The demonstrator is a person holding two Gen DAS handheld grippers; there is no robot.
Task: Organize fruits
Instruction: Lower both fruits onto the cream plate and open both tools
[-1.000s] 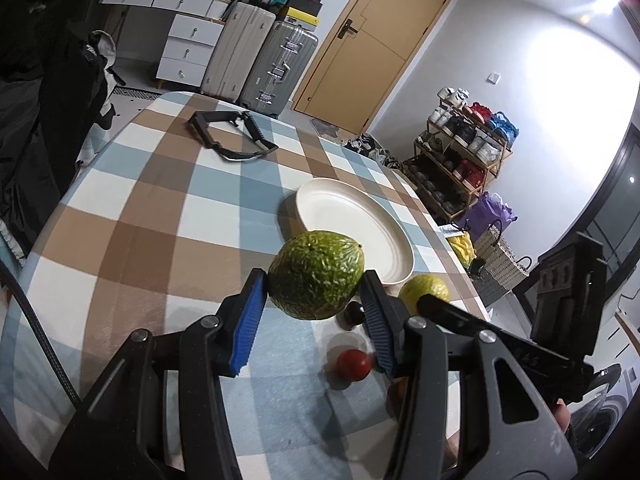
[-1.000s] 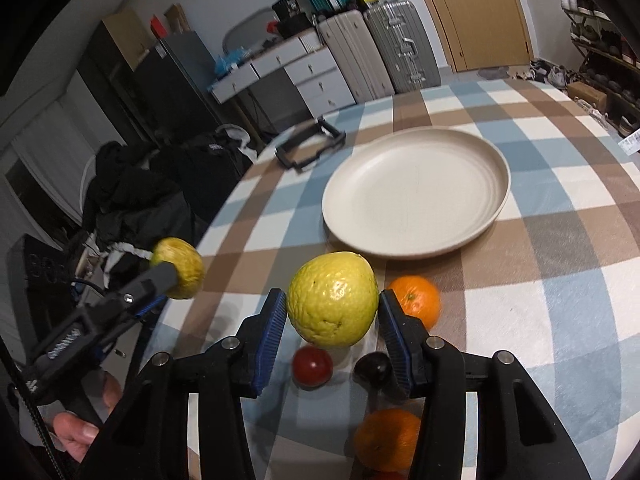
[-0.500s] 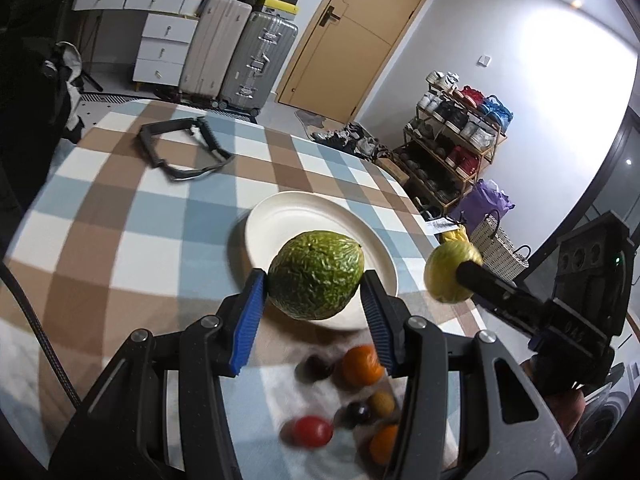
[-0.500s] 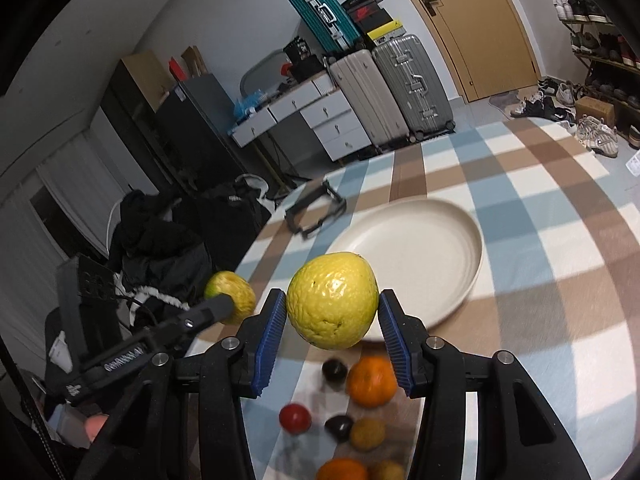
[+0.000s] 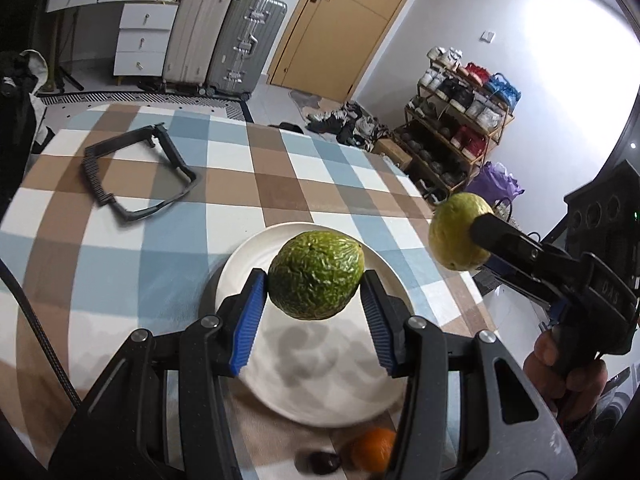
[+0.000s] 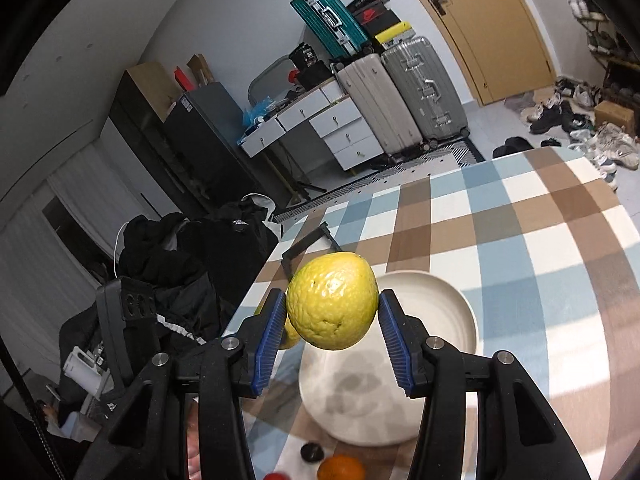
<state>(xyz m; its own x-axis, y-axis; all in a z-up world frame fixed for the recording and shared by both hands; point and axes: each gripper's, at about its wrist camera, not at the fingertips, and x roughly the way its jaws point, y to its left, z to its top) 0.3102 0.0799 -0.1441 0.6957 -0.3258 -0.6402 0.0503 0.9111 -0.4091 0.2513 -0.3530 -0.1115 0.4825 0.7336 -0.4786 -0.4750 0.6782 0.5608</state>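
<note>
So both hands are loaded right now. The left gripper (image 5: 314,298) is clamped partway closed around a bumpy green fruit (image 5: 316,274), blue pads pressed on both its sides, and it hangs in the air over the white plate (image 5: 256,252). The right gripper (image 6: 332,322) has a yellow citrus (image 6: 332,300) pinched the same way, jaws about as wide as the fruit; in the left wrist view you can see it at roughly 3 o'clock of the green one, off past the plate's rim and higher up.

Looks to me like the carry-to-plate step: two fruits on their way, nothing on the plate yet besides shadows. The leftovers sit on the checked worktop (image 5: 120,264) at the plate's 6 o'clock edge: an orange (image 5: 372,450), a small dark fruit (image 5: 320,462), and in the right wrist view a bit of something red at the bottom, too cut off to name.

Next move, I reckon: lower the green one to the plate before letting go, since it's round and will roll. Then bring the citrus in over the plate, leaving room so they don't bump each other off
</note>
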